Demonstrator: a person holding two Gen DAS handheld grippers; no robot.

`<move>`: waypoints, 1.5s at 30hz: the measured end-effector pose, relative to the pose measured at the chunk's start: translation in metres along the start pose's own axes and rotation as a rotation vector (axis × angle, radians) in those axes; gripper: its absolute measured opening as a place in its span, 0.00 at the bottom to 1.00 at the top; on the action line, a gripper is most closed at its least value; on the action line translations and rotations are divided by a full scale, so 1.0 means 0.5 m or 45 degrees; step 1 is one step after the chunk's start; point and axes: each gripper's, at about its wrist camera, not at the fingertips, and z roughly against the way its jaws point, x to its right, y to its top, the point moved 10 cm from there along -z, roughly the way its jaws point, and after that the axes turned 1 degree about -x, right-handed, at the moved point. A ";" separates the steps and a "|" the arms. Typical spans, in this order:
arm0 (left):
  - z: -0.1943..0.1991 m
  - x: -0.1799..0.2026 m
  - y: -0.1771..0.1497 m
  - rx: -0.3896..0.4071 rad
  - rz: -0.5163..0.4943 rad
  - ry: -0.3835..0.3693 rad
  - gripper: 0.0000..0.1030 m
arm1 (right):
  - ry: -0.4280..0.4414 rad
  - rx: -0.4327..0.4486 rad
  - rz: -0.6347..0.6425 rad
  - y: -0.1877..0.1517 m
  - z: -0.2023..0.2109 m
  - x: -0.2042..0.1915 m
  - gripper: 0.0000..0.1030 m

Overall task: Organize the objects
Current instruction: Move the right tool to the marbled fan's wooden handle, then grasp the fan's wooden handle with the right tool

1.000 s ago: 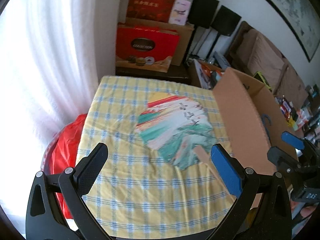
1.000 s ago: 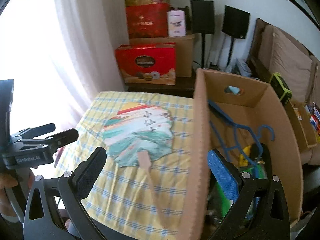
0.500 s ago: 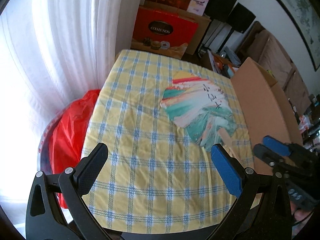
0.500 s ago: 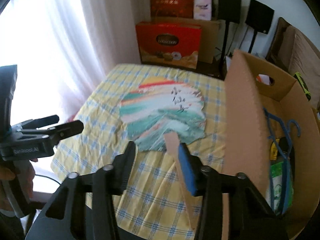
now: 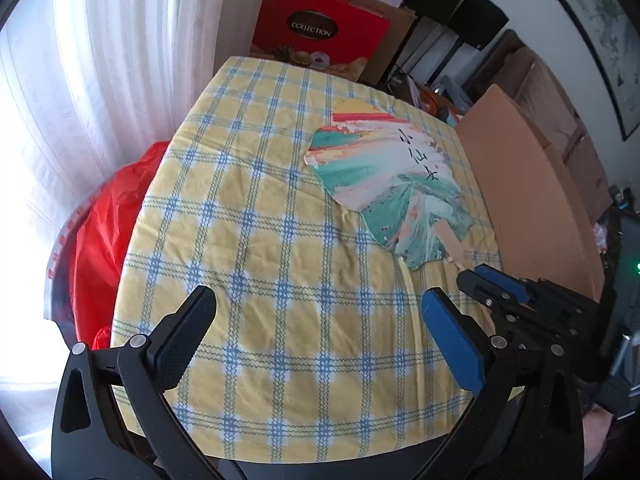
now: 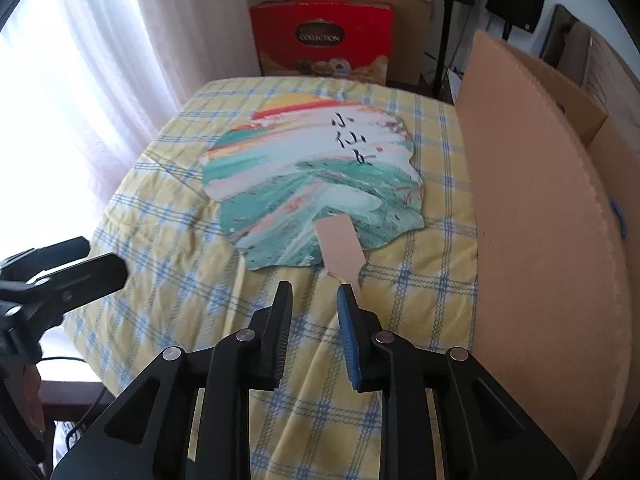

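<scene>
A paper fan [image 6: 316, 176] painted in green, white and red lies flat on the yellow checked tablecloth [image 6: 168, 216]. Its wooden handle [image 6: 340, 244] points toward me. My right gripper [image 6: 314, 290] hovers low over the handle's near end, its jaws closing to a narrow gap. The handle runs behind the blue finger, and only cloth shows in the gap. In the left wrist view the fan [image 5: 384, 176] sits at the right, with the right gripper [image 5: 476, 276] at its handle [image 5: 450, 240]. My left gripper [image 5: 318, 298] stands wide open over bare cloth.
A tall cardboard box [image 6: 532, 200] stands against the table's right side. A red plastic bag [image 5: 104, 220] sits below the table's left edge by the white curtain [image 5: 100, 80]. Red gift boxes [image 6: 320, 40] and speakers stand beyond the far edge.
Both grippers have sunk toward the table. The right gripper's jaws went from wide open to a narrow gap and came up to the fan's handle.
</scene>
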 end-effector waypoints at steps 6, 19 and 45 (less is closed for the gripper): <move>-0.005 -0.008 -0.008 -0.010 0.031 -0.026 1.00 | 0.013 -0.022 -0.038 -0.002 -0.028 0.019 0.21; -0.013 -0.003 -0.029 -0.048 0.101 -0.130 1.00 | 0.140 -0.053 -0.064 -0.028 -0.029 -0.003 0.26; -0.010 0.011 -0.037 -0.041 0.120 -0.170 1.00 | 0.065 -0.024 -0.039 -0.005 -0.044 0.015 0.10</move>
